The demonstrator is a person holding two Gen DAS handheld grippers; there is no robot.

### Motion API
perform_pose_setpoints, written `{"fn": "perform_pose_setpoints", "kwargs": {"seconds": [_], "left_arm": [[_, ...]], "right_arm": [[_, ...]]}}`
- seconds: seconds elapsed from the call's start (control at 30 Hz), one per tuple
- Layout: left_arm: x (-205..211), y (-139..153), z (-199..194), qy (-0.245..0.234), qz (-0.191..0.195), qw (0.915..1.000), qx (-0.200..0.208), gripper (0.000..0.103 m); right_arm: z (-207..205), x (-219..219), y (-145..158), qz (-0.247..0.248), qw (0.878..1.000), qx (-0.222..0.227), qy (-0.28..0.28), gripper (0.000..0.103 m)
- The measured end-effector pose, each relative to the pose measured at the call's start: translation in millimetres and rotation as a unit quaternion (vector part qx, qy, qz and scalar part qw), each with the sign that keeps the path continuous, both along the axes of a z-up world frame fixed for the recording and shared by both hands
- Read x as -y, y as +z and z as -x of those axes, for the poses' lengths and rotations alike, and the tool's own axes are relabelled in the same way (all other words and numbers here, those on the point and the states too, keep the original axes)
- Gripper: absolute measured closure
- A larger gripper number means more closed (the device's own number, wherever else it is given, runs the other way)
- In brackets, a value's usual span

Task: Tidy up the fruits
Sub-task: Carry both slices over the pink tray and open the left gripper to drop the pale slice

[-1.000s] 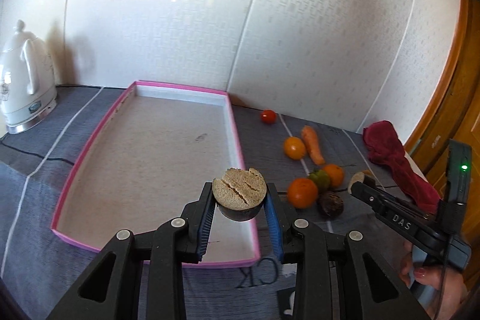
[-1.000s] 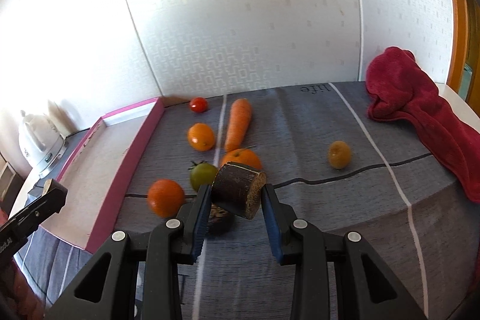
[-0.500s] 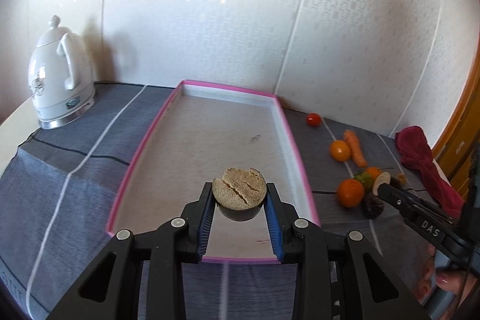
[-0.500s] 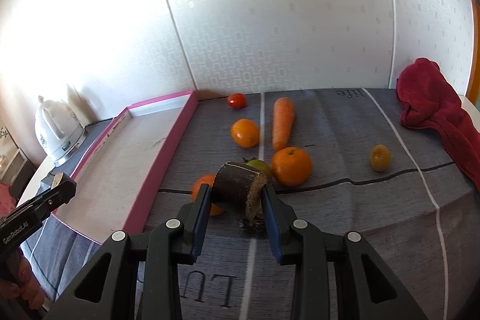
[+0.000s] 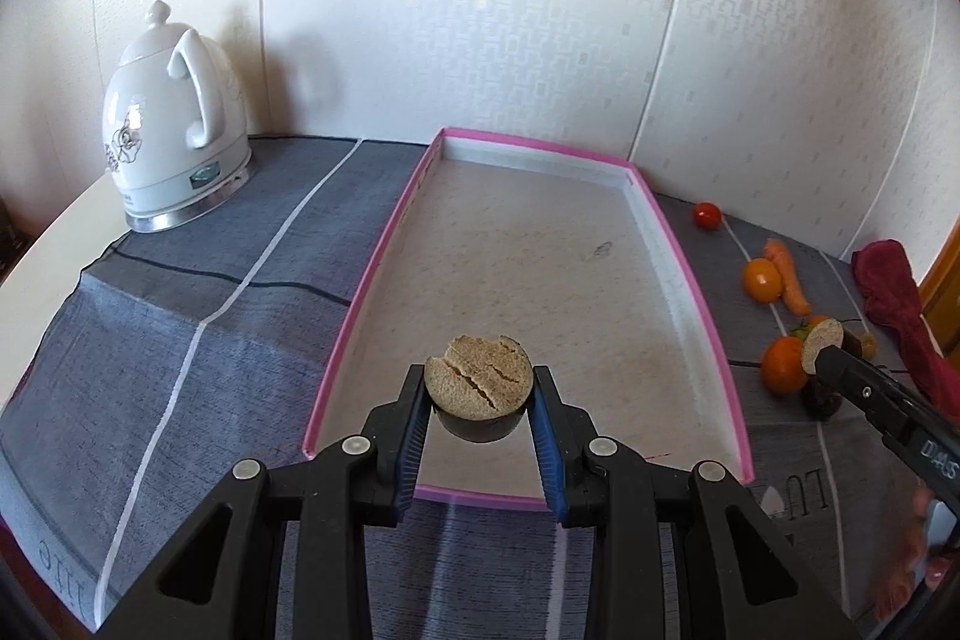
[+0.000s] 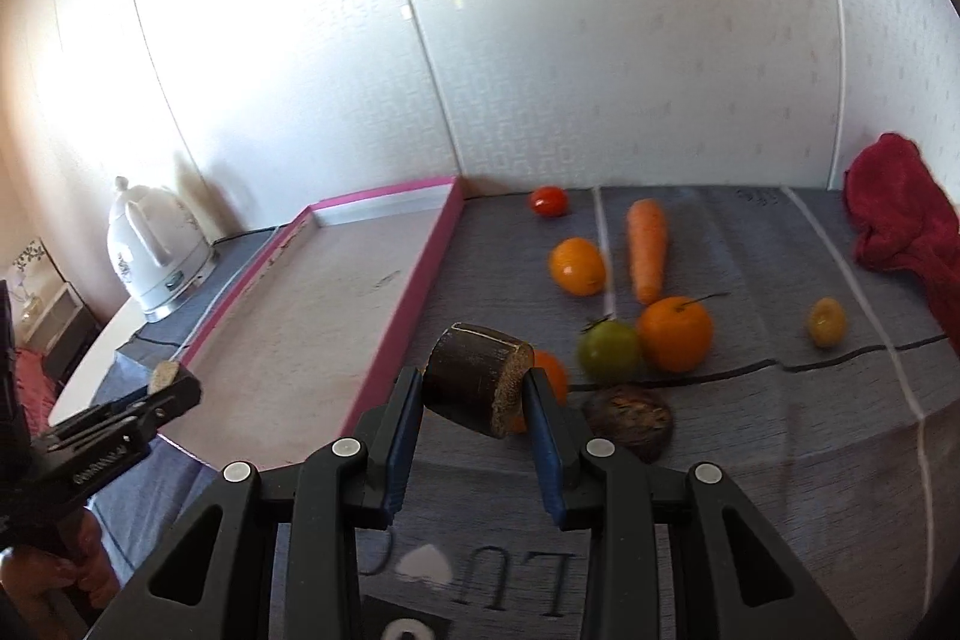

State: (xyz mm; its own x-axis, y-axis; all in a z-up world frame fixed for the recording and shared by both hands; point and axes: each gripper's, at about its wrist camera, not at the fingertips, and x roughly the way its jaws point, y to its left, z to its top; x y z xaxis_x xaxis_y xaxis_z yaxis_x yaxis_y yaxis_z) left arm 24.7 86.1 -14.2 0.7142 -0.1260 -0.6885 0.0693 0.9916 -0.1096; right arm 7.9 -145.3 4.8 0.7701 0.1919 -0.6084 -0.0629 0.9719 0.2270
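Observation:
My left gripper (image 5: 480, 409) is shut on a dark cut stalk piece (image 5: 479, 388) with a cracked tan face, held above the near end of the pink-rimmed tray (image 5: 708, 304). My right gripper (image 6: 474, 400) is shut on a second dark stalk piece (image 6: 474, 376), held over the cloth just right of the tray (image 6: 414, 292). On the cloth lie a carrot (image 6: 647, 250), oranges (image 6: 675, 334) (image 6: 577, 266), a green tomato (image 6: 609, 349), a red tomato (image 6: 548, 201), a small yellow fruit (image 6: 827, 321) and a dark wrinkled fruit (image 6: 629, 415).
A white kettle (image 5: 174, 130) stands at the back left of the grey cloth. A red towel (image 6: 900, 232) lies at the right by the wall. The right gripper shows in the left wrist view (image 5: 840, 370), the left gripper in the right wrist view (image 6: 162, 388).
Both grippers have swung left with their stalk pieces still held. The left one now faces the tray head-on; the right one has come closer to the tray's right rim.

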Motion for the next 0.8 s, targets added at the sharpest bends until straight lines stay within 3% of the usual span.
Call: {"fn": "perform_pose_setpoints", "kwargs": {"seconds": [0.8], "left_arm": [[-24.4, -11.0, -8.8, 0.039, -0.017, 0.9987, -0.028, 0.070]], "right_arm": [[0.1, -47.3, 0.7, -0.002, 0.997, 0.016, 0.069, 0.069]]}}
